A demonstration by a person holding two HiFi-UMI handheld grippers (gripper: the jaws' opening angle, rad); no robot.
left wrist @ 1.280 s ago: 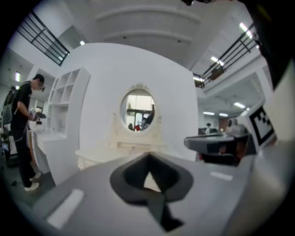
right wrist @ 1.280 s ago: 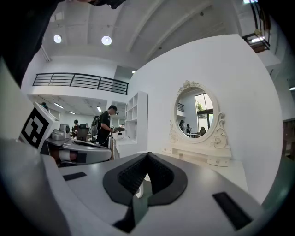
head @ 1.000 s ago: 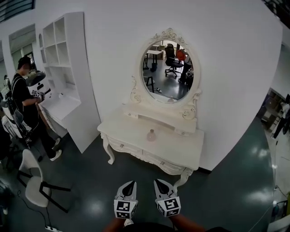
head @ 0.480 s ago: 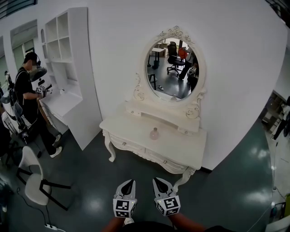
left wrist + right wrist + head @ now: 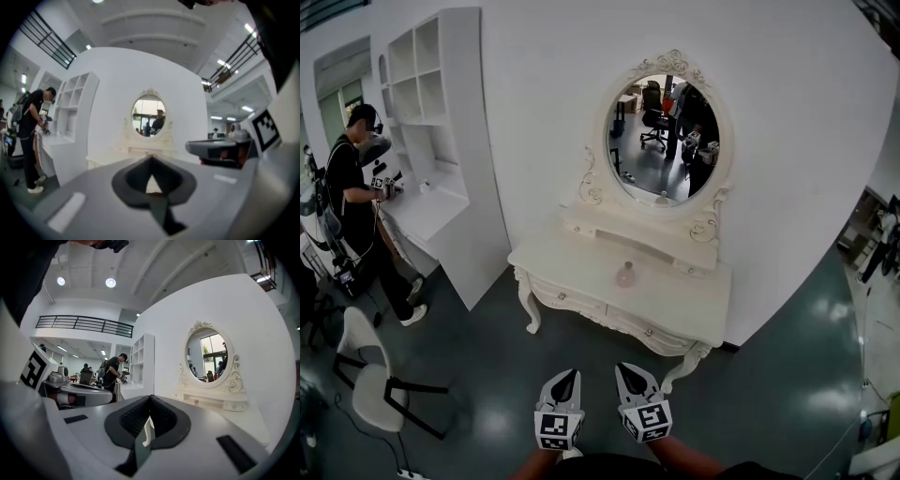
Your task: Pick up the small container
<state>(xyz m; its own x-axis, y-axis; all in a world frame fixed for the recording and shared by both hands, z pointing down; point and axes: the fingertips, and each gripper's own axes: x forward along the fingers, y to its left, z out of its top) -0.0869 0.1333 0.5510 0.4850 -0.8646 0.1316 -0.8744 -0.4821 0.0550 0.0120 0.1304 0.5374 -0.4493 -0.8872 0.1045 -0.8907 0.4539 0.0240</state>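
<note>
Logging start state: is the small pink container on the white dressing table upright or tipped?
Upright: the small pink container stands on the white dressing table, narrow top up.

- Head view looked steeply down, well back from the dressing table.
- Cameras on left gripper and right gripper faced forward along their jaws, roughly level.
- All three views shared the oval mirror and shelf unit.

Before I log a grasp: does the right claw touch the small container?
Apart. Head view: dark floor lies between the right claw and the small container on the dressing table.
</note>
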